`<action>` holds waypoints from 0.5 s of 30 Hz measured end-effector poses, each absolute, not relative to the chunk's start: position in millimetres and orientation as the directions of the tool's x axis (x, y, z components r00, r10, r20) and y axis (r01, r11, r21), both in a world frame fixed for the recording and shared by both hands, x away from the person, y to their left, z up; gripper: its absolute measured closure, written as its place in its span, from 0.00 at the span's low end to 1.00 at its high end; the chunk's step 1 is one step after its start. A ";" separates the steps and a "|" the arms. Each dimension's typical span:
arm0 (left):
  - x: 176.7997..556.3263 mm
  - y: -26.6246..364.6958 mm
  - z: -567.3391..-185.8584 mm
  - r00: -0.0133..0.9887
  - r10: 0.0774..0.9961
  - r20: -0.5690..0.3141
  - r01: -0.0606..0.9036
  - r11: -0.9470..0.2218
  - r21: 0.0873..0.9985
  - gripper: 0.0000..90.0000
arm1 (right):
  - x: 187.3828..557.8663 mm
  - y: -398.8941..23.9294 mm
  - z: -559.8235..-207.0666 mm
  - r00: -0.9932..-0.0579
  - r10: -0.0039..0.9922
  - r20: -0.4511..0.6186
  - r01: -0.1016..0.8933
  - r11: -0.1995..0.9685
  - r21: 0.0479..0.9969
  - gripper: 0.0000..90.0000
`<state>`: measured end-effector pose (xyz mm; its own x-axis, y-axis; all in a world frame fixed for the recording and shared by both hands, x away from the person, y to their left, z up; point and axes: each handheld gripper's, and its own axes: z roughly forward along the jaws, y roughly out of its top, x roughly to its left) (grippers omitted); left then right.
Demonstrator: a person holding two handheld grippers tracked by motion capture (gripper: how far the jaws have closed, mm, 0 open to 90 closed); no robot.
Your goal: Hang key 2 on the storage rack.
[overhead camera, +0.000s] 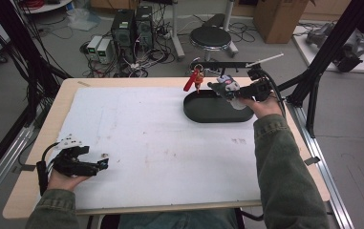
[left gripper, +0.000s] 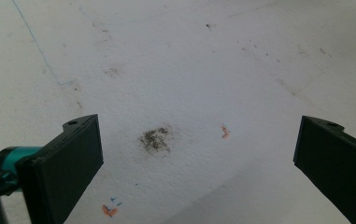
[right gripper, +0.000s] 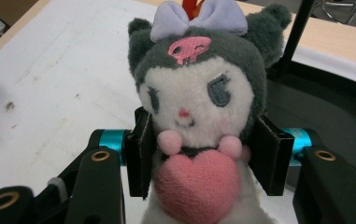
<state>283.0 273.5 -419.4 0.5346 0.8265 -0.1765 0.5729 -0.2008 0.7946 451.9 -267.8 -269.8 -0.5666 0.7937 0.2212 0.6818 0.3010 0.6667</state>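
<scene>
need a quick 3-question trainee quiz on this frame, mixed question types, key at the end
1. True or false: the right gripper has its jaws shut on the grey-and-white plush doll with a lilac bow and pink heart.
2. The left gripper over the white foam table cover: A) grips a red tag, B) jaws open with nothing between them, C) jaws shut on a cable.
3. In the high view, which container lies just below the plush doll?

Key:
1. True.
2. B.
3. The dark oval tray at the table's far right.
</scene>
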 end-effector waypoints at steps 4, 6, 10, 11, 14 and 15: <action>283.2 273.1 -420.1 0.542 0.822 -0.178 0.576 -0.208 0.791 0.02 | 460.9 -264.9 -266.9 -0.554 0.804 0.216 0.687 0.296 0.663 0.54; 283.6 273.4 -419.9 0.542 0.821 -0.179 0.574 -0.206 0.793 0.02 | 463.1 -265.6 -265.4 -0.549 0.805 0.225 0.681 0.275 0.678 0.54; 284.9 273.3 -420.7 0.540 0.822 -0.180 0.576 -0.205 0.792 0.02 | 466.2 -266.9 -264.5 -0.544 0.803 0.244 0.664 0.234 0.710 0.54; 285.1 273.3 -420.6 0.540 0.822 -0.179 0.577 -0.207 0.790 0.02 | 467.4 -267.9 -264.5 -0.538 0.806 0.245 0.662 0.224 0.715 0.54; 285.3 273.0 -420.4 0.544 0.819 -0.180 0.576 -0.209 0.790 0.02 | 471.4 -270.5 -264.0 -0.528 0.815 0.239 0.658 0.215 0.721 0.54; 285.6 272.8 -420.7 0.544 0.819 -0.184 0.578 -0.207 0.789 0.02 | 472.1 -270.6 -263.4 -0.527 0.817 0.234 0.656 0.216 0.723 0.54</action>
